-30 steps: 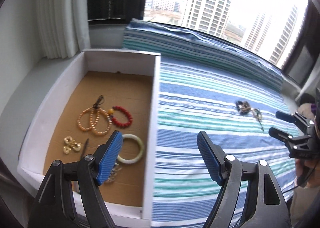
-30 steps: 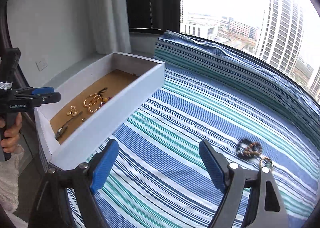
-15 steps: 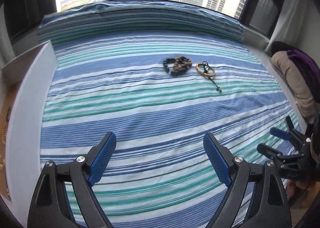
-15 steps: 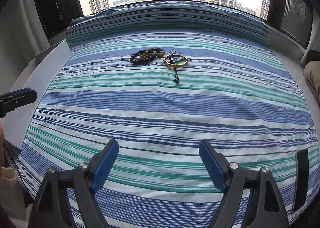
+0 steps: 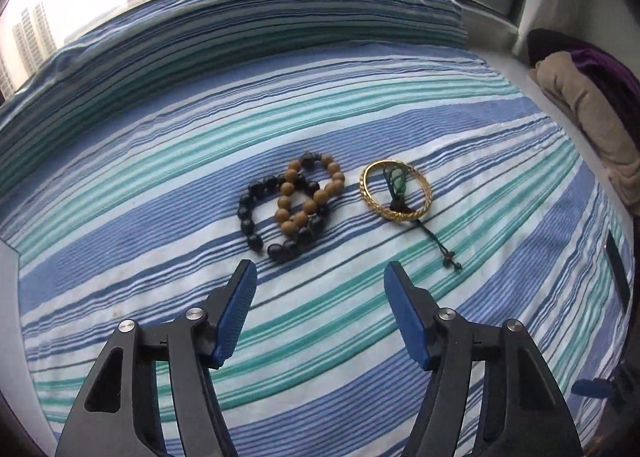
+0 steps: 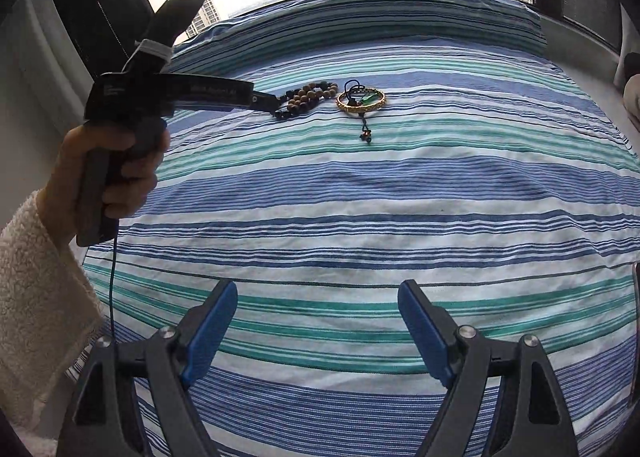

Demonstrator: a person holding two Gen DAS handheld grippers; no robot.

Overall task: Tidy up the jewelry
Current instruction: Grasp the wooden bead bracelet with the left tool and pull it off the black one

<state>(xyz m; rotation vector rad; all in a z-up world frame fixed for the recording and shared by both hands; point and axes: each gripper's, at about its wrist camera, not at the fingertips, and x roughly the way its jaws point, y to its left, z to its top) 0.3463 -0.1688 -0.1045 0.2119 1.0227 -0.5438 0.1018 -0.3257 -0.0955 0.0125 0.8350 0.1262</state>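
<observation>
Blue ribbed fingers (image 5: pixel 240 305) of the left gripper (image 5: pixel 320 277) stand apart with nothing between them; their jaws have just been closing, yet only striped cloth shows in the gap. In the left wrist view, the dark and tan wooden bead bracelets (image 5: pixel 294 205), two overlapping loops, lie on the blue, teal and white striped bedspread (image 5: pixel 160 177) just ahead of the fingertips, a little left of the gap's middle. Just to their right, apart from them, lies the gold bangle (image 5: pixel 396 191), with a dark green knotted cord (image 5: pixel 436 239) trailing from it toward the right finger. A folded tan and purple cloth pile (image 5: pixel 580 105) sits at the right edge. In the right wrist view, the right gripper (image 6: pixel 318 297) is wide open and empty over bare bedspread, well short of the jewelry. The bead bracelets (image 6: pixel 308 97) and bangle (image 6: pixel 362 101) lie far ahead. A hand (image 6: pixel 108 173) in a fleecy white sleeve (image 6: pixel 36 297) holds the left gripper's handle, its tips reaching the beads' near edge.
</observation>
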